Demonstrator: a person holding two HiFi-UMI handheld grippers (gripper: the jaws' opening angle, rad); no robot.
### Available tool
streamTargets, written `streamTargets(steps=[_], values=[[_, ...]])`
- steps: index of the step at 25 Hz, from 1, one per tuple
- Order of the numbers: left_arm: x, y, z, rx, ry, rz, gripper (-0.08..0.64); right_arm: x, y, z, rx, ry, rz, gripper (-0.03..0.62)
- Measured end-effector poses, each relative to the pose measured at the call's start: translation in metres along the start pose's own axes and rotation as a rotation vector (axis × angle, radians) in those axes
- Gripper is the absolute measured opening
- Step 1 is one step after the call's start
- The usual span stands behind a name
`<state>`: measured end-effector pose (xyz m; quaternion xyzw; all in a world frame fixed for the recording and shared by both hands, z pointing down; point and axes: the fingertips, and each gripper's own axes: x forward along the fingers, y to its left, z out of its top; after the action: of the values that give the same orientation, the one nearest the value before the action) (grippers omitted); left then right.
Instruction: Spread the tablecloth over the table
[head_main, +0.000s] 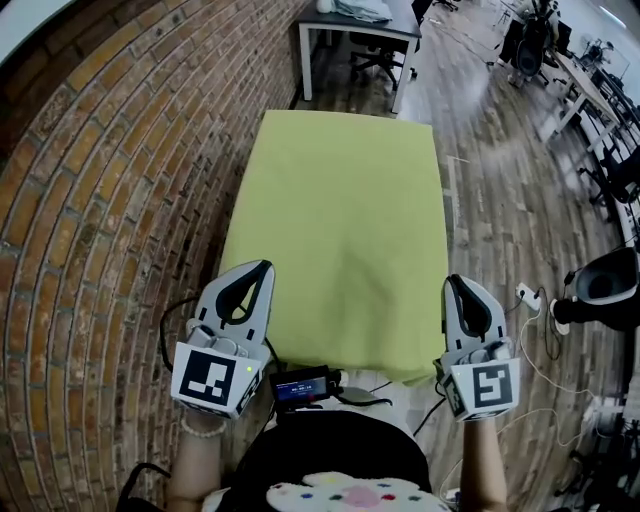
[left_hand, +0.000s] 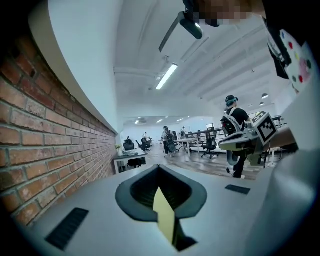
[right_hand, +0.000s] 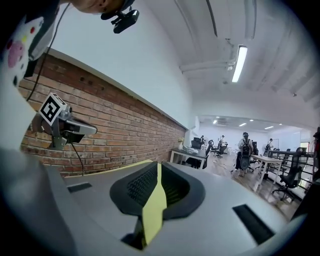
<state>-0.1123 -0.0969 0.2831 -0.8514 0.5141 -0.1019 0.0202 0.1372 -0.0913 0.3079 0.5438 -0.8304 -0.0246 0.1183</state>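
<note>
The left gripper and the right gripper sit closest to the person, one at each near corner of the table. The table itself is hidden under the cloth. Each gripper is clamped shut on the tablecloth. In the left gripper view a thin yellow-green fold stands pinched between the closed jaws, and the right gripper view shows a matching fold. Both grippers point almost level, away from the person.

Holding the two near corners at once looks like the way to keep the near hem stretched straight between them. That way the sheet can be tugged square and lowered without bunching. The grippers are well apart, roughly the full width of the cloth, which fits that reading.

From that hem the cloth runs away along the table. Its long axis goes from the near edge to the far edge, parallel to the brick wall on the left. It lies mostly flat, with a soft wrinkle near its middle. The far edge looks straight and seems to reach the table's far end.

Beyond that stands another desk, and wooden floor stretches off to the right.
</note>
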Motion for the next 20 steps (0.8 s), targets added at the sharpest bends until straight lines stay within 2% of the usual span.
streamTargets(steps=[3, 7, 12, 20], values=[[-0.006, -0.01, -0.001, -0.012, 0.001, 0.005, 0.014, -0.005, 0.008, 0.001, -0.022, -0.006, 0.009, 0.048], [-0.011, -0.022, -0.009, 0.016, 0.017, 0.009, 0.014, -0.01, 0.014, 0.002, -0.009, -0.036, 0.021, 0.048], [-0.011, -0.032, -0.016, -0.026, 0.036, 0.004, 0.014, -0.012, 0.016, -0.001, -0.004, -0.031, 0.022, 0.048], [-0.006, -0.041, -0.02, -0.036, 0.036, -0.024, 0.014, -0.009, 0.022, -0.009, -0.004, 0.001, 0.045, 0.044]])
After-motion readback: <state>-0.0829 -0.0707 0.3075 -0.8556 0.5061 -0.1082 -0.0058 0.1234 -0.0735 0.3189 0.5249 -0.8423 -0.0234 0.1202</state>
